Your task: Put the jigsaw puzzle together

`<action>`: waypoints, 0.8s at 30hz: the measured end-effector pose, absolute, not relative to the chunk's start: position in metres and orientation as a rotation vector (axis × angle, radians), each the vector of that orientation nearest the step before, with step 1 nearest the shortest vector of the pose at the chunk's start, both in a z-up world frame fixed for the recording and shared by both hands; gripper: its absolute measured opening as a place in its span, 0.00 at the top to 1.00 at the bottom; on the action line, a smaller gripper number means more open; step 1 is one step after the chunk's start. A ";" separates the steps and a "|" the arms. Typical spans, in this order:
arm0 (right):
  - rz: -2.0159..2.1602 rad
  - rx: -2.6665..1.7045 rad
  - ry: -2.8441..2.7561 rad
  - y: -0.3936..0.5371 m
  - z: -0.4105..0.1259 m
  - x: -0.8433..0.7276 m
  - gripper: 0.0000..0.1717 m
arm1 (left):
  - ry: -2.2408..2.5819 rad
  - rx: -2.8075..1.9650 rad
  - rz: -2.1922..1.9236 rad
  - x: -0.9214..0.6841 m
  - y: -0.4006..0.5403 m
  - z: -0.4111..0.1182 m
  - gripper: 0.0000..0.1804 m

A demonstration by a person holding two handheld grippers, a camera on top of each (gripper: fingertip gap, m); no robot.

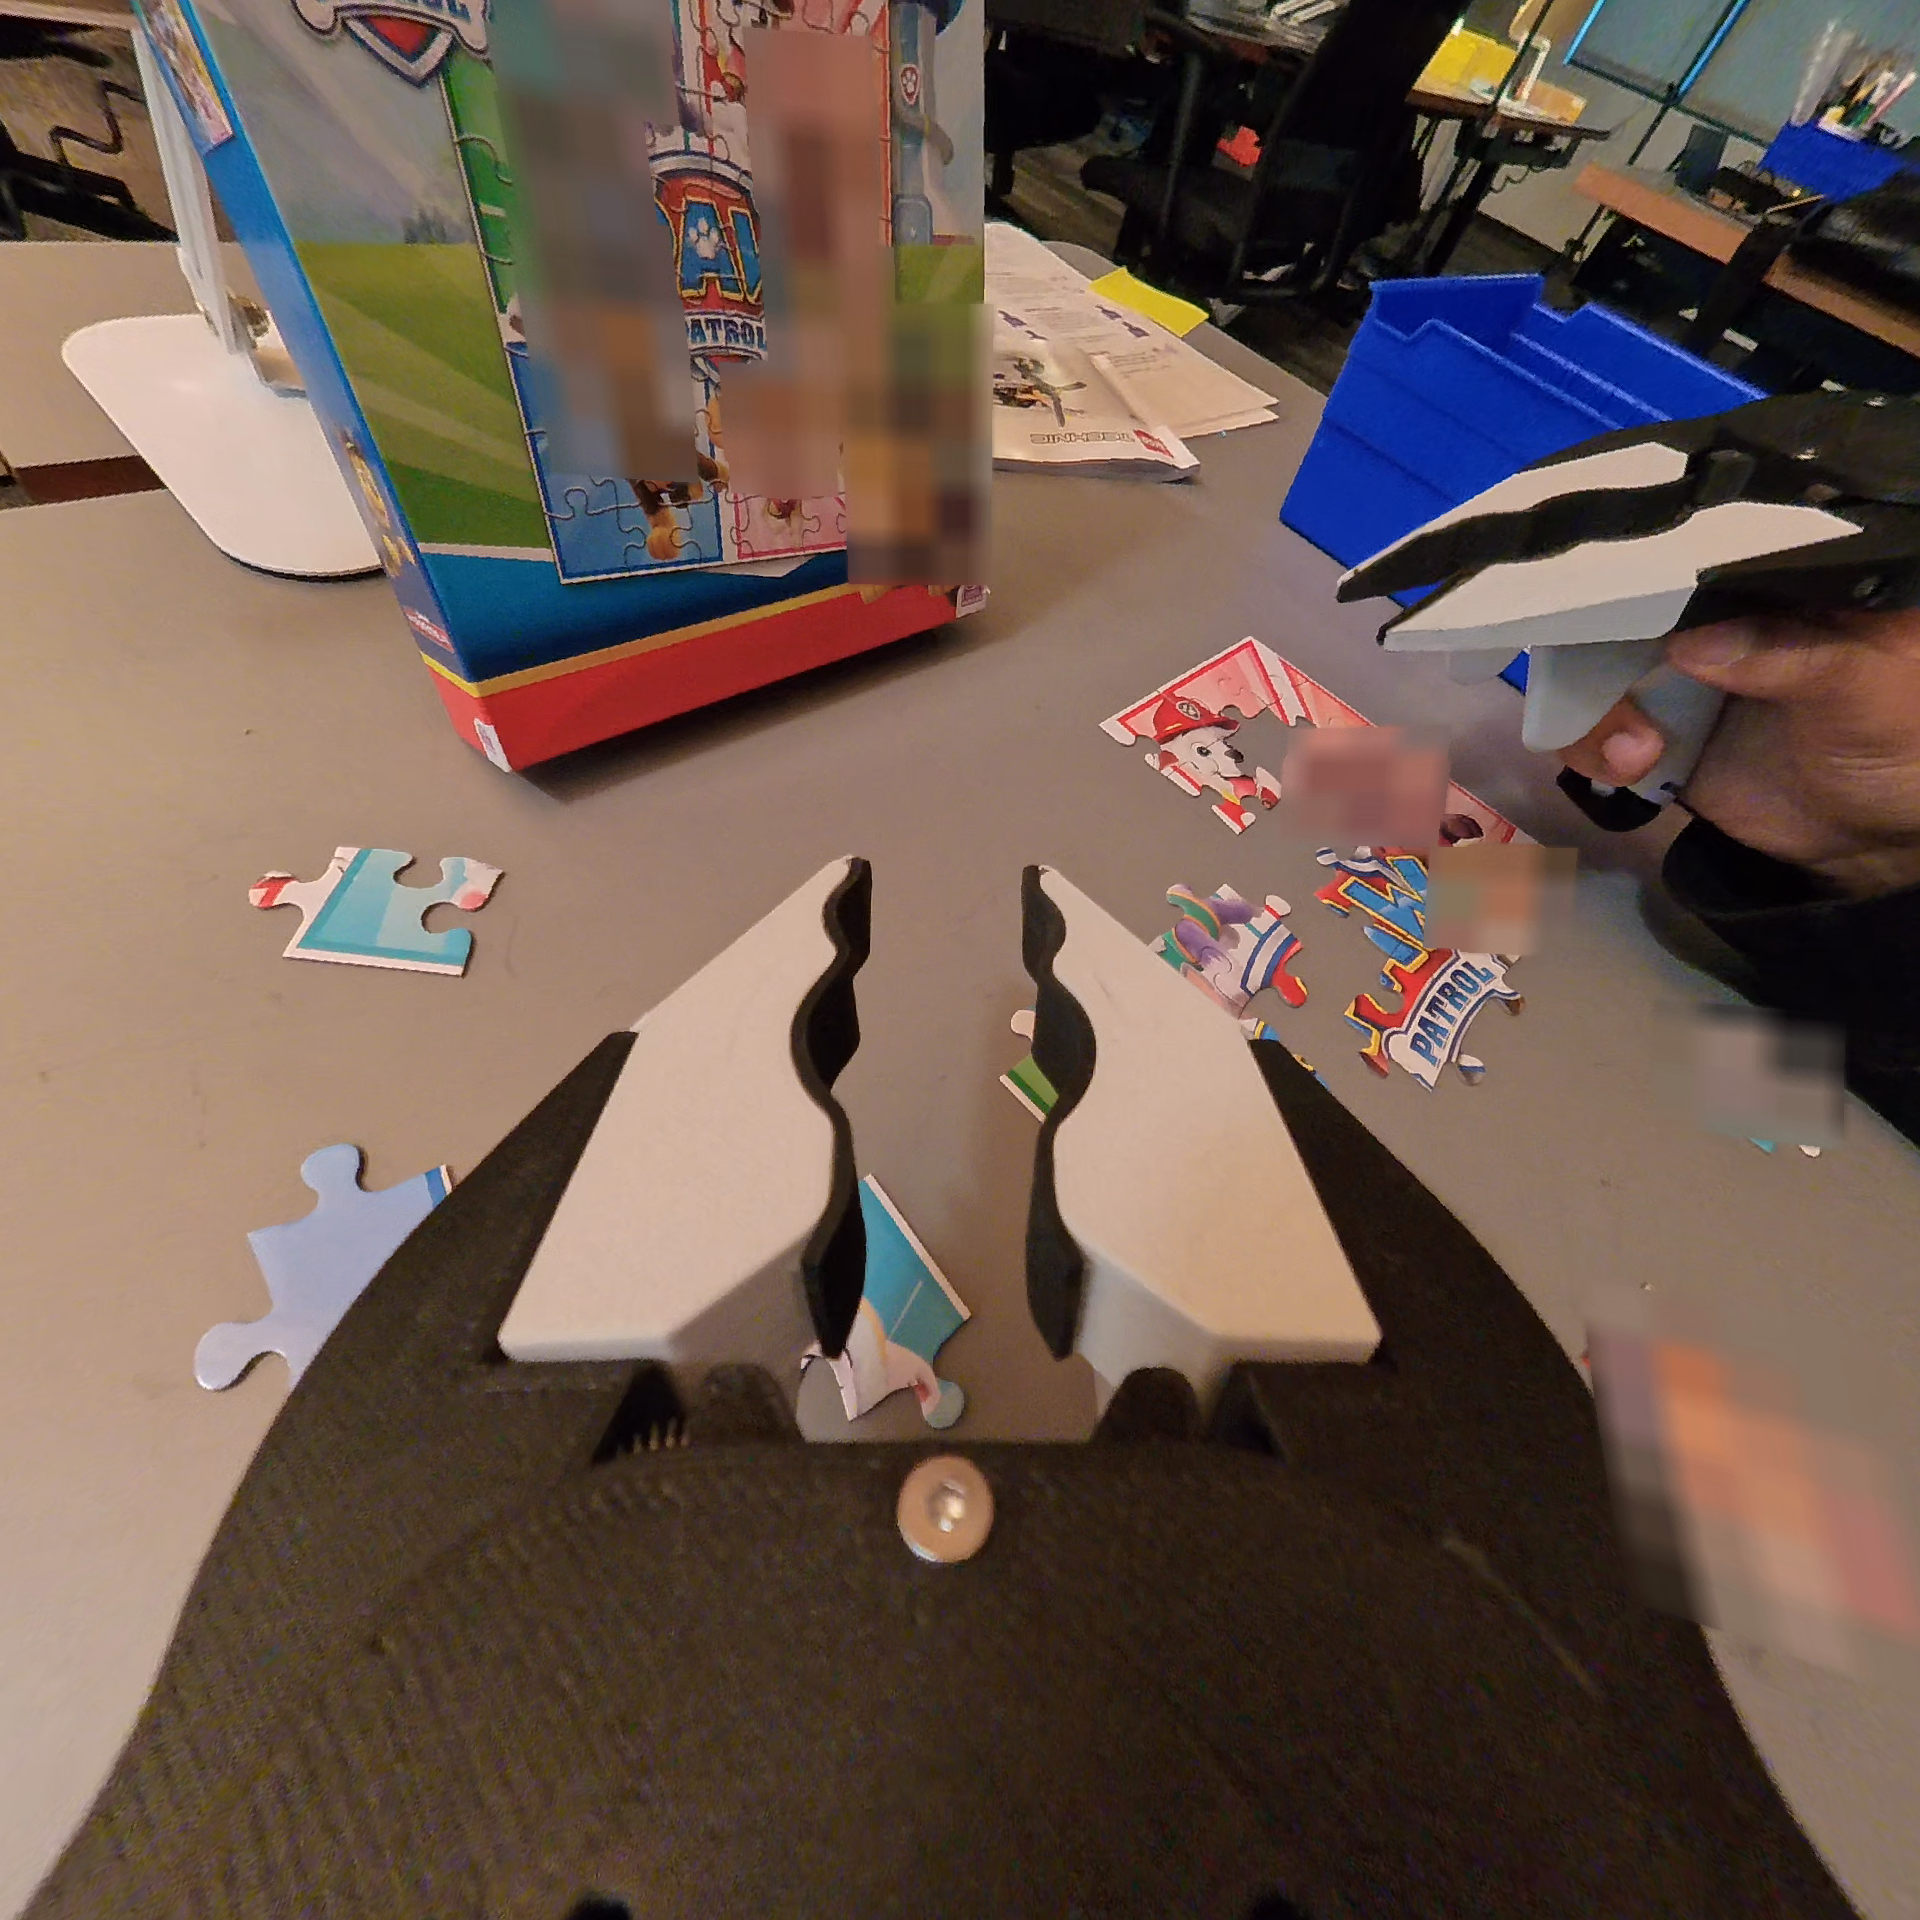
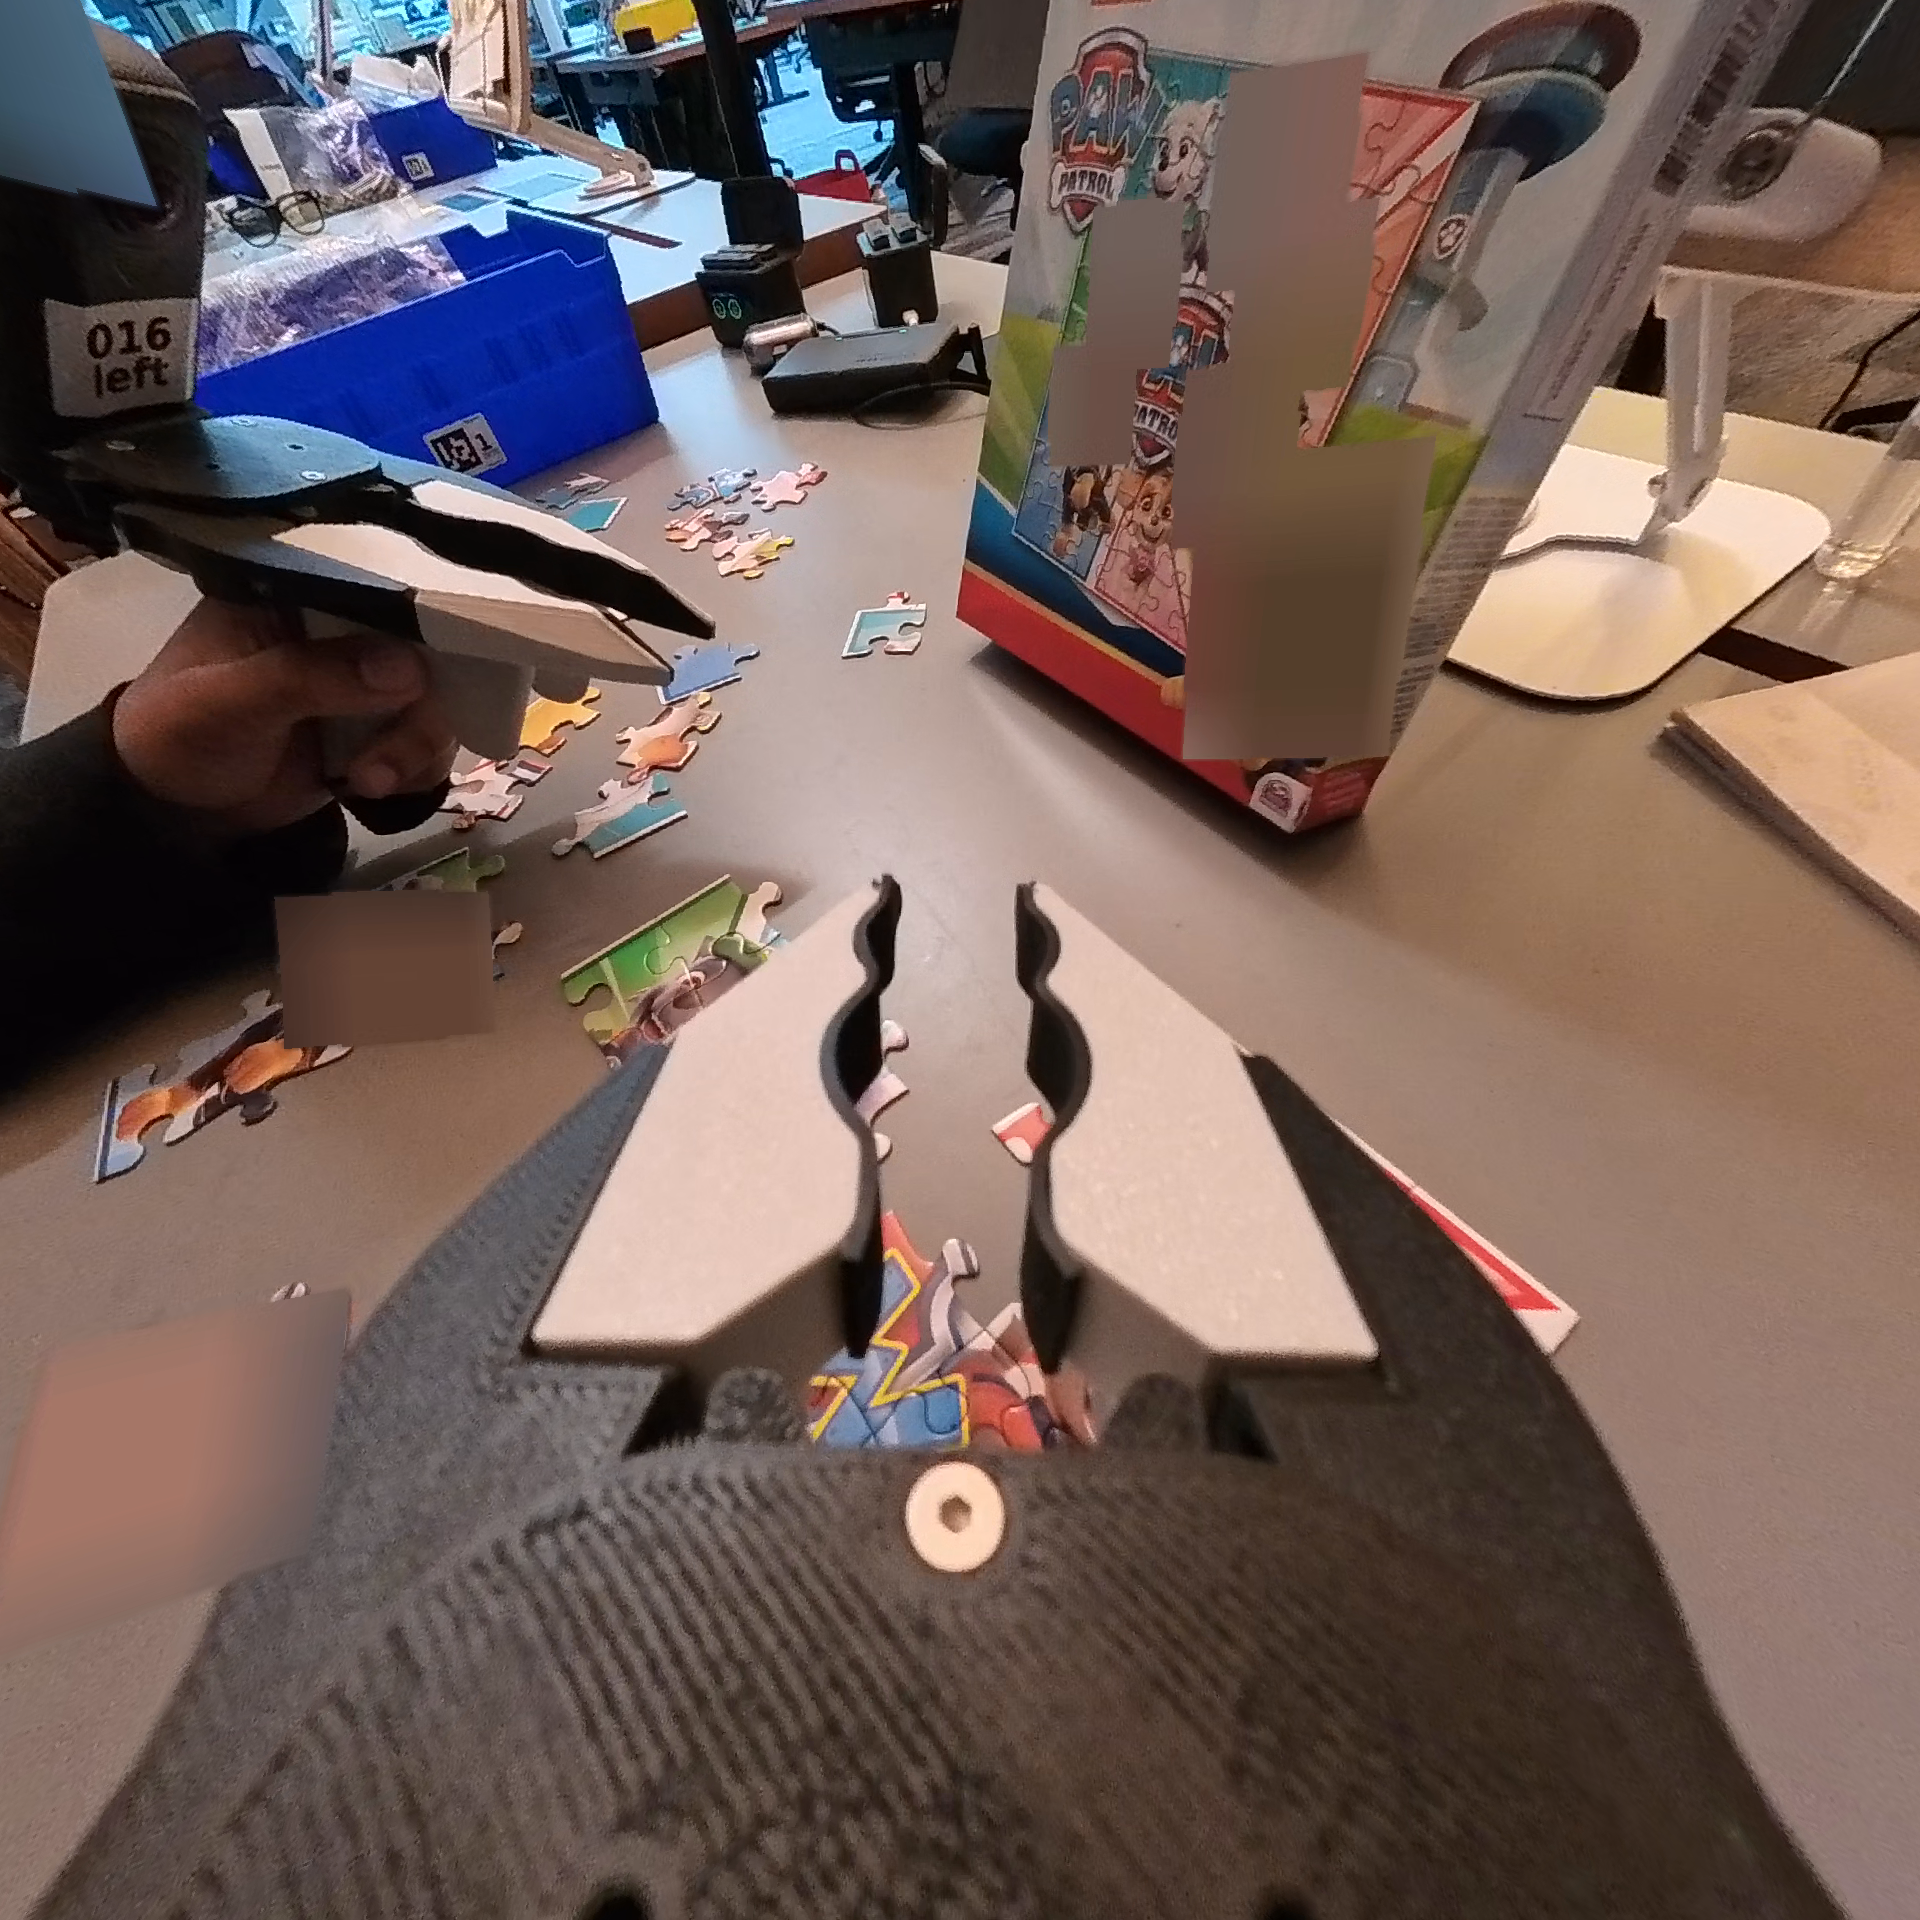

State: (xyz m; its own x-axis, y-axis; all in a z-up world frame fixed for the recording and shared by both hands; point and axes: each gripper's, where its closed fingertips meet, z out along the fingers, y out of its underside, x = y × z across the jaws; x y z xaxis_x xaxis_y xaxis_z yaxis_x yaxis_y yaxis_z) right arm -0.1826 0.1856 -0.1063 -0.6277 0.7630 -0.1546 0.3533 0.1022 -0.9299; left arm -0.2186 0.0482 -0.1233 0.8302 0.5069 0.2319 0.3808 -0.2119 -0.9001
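Observation:
My left gripper (image 1: 943,871) is open and empty above the grey table (image 1: 727,831). A teal and white puzzle piece (image 1: 904,1299) lies on the table beneath its fingers. A teal piece (image 1: 379,914) and a pale blue piece (image 1: 301,1257) lie to its left. A red-bordered joined section (image 1: 1236,727) and logo pieces (image 1: 1434,997) lie to its right. My right gripper (image 2: 958,889) is open and empty over a logo piece (image 2: 914,1382), with a green joined section (image 2: 665,977) to its left. It also shows in the left wrist view (image 1: 1366,613). The puzzle box (image 1: 644,416) stands upright behind.
A blue bin (image 1: 1475,416) stands at the far right, another (image 2: 436,353) at the far left of the right wrist view. A white stand base (image 1: 208,436), booklets (image 1: 1101,384), black devices (image 2: 862,353), a glass (image 2: 1870,520) and scattered pieces (image 2: 644,727) are around. Some 15 cm of space lies between my two pairs of fingers. It is some 11 cm from my right tips to the logo piece (image 2: 914,1382).

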 end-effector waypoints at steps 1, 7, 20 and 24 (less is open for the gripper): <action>1.524 -1.099 -2.026 0.186 -0.108 -0.183 0.88 | -0.674 -1.831 0.132 -0.219 0.048 -0.123 0.85; 1.511 -1.110 -2.046 0.185 -0.113 -0.183 0.87 | -0.676 -1.827 0.134 -0.219 0.048 -0.123 0.85; 1.501 -1.105 -2.042 0.186 -0.112 -0.184 0.87 | -0.678 -1.824 0.122 -0.218 0.048 -0.122 0.85; 1.497 -1.099 -2.028 0.190 -0.110 -0.184 0.86 | -0.694 -1.817 0.139 -0.226 0.037 -0.118 0.86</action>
State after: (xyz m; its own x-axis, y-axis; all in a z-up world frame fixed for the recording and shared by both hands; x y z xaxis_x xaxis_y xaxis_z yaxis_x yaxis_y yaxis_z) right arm -0.1842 0.1901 -0.1095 -0.6167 0.7751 -0.1372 0.3593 0.1222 -0.9252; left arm -0.2259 0.0367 -0.1182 0.8195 0.5204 0.2400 0.3884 -0.1965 -0.9003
